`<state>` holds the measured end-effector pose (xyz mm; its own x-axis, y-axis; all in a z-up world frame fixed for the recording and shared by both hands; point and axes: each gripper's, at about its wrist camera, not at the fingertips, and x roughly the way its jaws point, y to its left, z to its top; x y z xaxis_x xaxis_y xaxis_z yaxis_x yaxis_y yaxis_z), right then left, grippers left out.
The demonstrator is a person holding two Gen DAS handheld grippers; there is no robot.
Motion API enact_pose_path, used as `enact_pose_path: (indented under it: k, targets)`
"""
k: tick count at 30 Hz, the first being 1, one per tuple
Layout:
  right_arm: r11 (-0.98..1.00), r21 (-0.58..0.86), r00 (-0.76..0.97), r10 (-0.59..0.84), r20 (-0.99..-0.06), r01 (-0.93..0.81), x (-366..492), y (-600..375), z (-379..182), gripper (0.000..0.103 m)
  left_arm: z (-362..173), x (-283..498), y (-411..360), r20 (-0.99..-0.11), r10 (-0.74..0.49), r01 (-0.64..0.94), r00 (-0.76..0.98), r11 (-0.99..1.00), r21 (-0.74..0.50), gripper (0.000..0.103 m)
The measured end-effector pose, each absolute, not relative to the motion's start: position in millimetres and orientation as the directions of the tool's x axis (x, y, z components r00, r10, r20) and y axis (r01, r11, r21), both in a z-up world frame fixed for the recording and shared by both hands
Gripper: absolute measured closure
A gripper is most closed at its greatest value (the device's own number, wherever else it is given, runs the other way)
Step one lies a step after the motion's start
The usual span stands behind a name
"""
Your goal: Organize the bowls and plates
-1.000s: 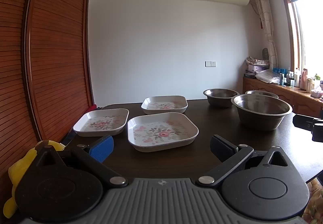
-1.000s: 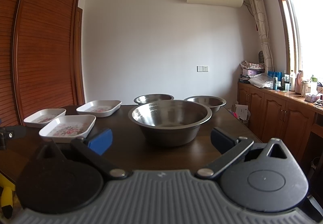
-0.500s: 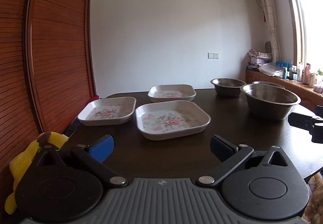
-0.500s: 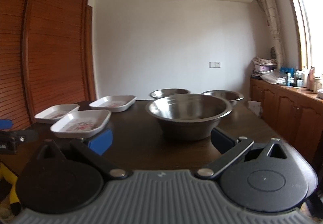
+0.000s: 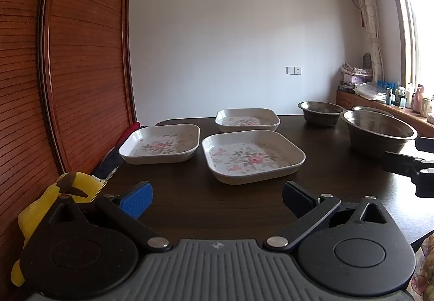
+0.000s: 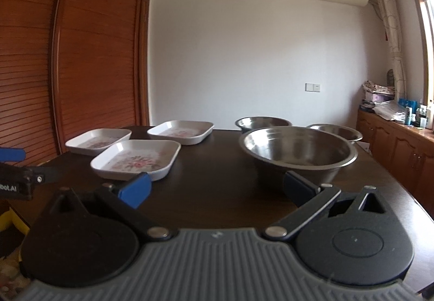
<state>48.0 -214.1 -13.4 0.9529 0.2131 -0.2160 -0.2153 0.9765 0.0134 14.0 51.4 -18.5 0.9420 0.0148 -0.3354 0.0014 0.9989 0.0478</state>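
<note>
Three white square plates with flower prints lie on the dark table [image 5: 190,200]: a near one [image 5: 253,155], a left one [image 5: 160,143] and a far one [image 5: 247,119]. Three steel bowls stand to the right: a large near one [image 6: 298,153], a far left one [image 6: 261,123] and a far right one [image 6: 336,132]. My left gripper [image 5: 217,199] is open and empty, short of the near plate. My right gripper [image 6: 217,189] is open and empty, just short of the large bowl. The near plate also shows in the right wrist view [image 6: 135,158].
A wooden slatted wardrobe [image 5: 54,70] stands along the left. A yellow plush toy [image 5: 48,208] sits at the table's left corner. A wooden sideboard [image 6: 401,146] with bottles runs under the window at right. The other gripper shows at each view's edge [image 5: 409,165].
Both grippers have moved forward and a little up over the table's near edge. The plates and the large bowl look closer. Both stay open.
</note>
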Motion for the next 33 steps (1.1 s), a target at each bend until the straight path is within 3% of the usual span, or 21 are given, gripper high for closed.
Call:
enact_pose_path:
  k: [10,22,25,26,33]
  targets:
    - [0.954,0.020,0.925,0.296,-0.239,-0.300,63,-197,-7,0.000,-12,26,67,-0.343,-0.027,0.046,0.939,0.998,0.048,0.000]
    - [0.879,0.009,0.827,0.452,-0.335,-0.477,113,-171,15,0.001,-10,73,81,-0.437,-0.110,0.125,0.893,0.992,0.004,0.000]
    - [0.855,0.032,0.789,0.491,-0.371,-0.517,134,-166,19,0.014,-11,85,83,-0.458,-0.097,0.122,0.884,0.992,0.025,0.010]
    - [0.850,0.043,0.776,0.499,-0.385,-0.525,142,-165,19,0.016,-10,90,84,-0.464,-0.096,0.122,0.880,0.992,0.026,0.018]
    - [0.827,0.083,0.702,0.521,-0.485,-0.556,193,-158,25,0.034,-9,118,94,-0.525,-0.141,0.147,0.839,0.989,-0.031,0.038]
